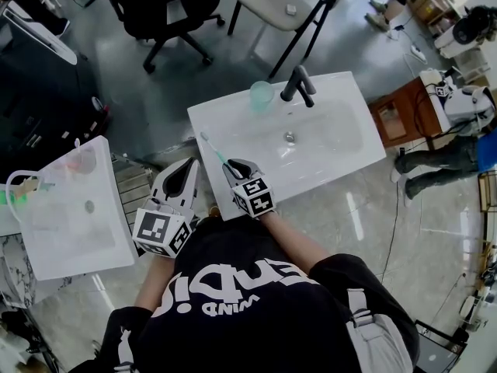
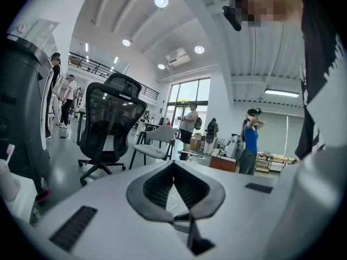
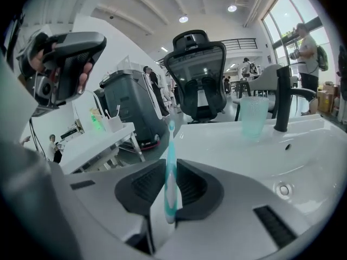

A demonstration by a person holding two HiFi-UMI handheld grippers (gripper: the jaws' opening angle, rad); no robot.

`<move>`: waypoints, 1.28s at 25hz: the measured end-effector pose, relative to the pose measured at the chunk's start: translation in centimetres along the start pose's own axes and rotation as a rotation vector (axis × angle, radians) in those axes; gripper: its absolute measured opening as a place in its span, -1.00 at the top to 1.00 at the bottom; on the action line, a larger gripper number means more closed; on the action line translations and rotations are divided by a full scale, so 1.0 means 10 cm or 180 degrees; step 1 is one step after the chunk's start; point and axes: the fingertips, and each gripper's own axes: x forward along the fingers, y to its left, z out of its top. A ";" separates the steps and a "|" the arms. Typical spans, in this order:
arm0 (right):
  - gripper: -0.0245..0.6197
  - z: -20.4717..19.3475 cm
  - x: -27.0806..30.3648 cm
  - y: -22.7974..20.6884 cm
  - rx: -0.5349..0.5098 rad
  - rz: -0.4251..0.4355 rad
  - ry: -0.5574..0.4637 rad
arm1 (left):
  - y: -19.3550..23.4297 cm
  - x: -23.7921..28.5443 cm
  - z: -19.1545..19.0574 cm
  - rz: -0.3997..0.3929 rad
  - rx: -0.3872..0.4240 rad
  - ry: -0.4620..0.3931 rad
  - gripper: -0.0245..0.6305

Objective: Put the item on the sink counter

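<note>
A teal-and-white toothbrush point(image 1: 213, 149) point(image 3: 171, 167) is clamped upright between the pads of my right gripper point(image 1: 233, 166) point(image 3: 171, 187), its head sticking out past the jaws. The gripper hovers at the front left corner of the white sink counter point(image 1: 342, 103) point(image 3: 227, 145). The brush head is over the counter's left edge. My left gripper point(image 1: 189, 166) point(image 2: 173, 167) sits just left of the counter, off its edge. Its jaws meet at the tip with nothing between them.
A black faucet point(image 1: 298, 84) point(image 3: 282, 99) and a translucent teal cup point(image 1: 261, 95) point(image 3: 253, 115) stand at the back of the counter. A second white sink unit point(image 1: 70, 231) is at the left. A black office chair point(image 1: 167, 10) and a white chair point(image 1: 287, 2) stand beyond it, and a wooden cabinet point(image 1: 394, 119) at the right.
</note>
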 end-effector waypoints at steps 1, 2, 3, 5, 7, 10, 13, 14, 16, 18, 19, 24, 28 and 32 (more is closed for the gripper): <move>0.70 -0.03 0.03 -0.01 0.0018 -0.0025 0.0035 | 0.00 0.00 0.00 0.0004 0.0001 0.0001 0.86; 0.70 -0.06 0.05 -0.03 0.0041 -0.0049 0.0067 | 0.00 0.00 0.00 0.0007 0.0001 0.0001 0.86; 0.70 -0.09 0.07 -0.04 0.0061 -0.0070 0.0094 | 0.00 0.00 0.01 0.0009 0.0000 -0.0002 0.86; 0.70 -0.14 0.10 -0.05 0.0074 -0.0086 0.0136 | 0.00 0.00 0.01 0.0014 -0.0003 -0.0007 0.86; 0.70 -0.16 0.11 -0.05 0.0070 -0.0090 0.0162 | 0.01 -0.01 0.00 0.0022 -0.0002 -0.0003 0.86; 0.70 -0.21 0.13 -0.07 0.0073 -0.0124 0.0210 | 0.01 -0.02 0.01 0.0030 0.0000 -0.0002 0.86; 0.70 -0.28 0.16 -0.09 0.0102 -0.0151 0.0279 | 0.02 -0.02 0.00 0.0039 -0.0002 0.0003 0.86; 0.70 -0.29 0.16 -0.09 0.0113 -0.0155 0.0297 | 0.03 -0.02 0.00 0.0041 -0.0004 0.0007 0.86; 0.70 -0.32 0.18 -0.10 0.0115 -0.0165 0.0331 | 0.03 -0.02 -0.01 0.0045 -0.0003 0.0010 0.86; 0.70 -0.35 0.19 -0.11 0.0108 -0.0175 0.0359 | 0.03 -0.02 -0.01 0.0047 -0.0003 0.0007 0.86; 0.70 -0.36 0.20 -0.11 0.0107 -0.0177 0.0369 | 0.03 -0.03 -0.01 0.0048 -0.0005 0.0005 0.86; 0.70 -0.37 0.20 -0.09 0.0095 -0.0175 0.0392 | 0.05 -0.04 0.00 0.0056 -0.0011 -0.0001 0.86; 0.70 -0.37 0.20 -0.08 0.0096 -0.0163 0.0399 | 0.05 -0.04 0.00 0.0061 -0.0020 0.0003 0.86; 0.70 -0.37 0.21 -0.08 0.0111 -0.0151 0.0396 | 0.05 -0.04 0.00 0.0069 -0.0031 0.0001 0.86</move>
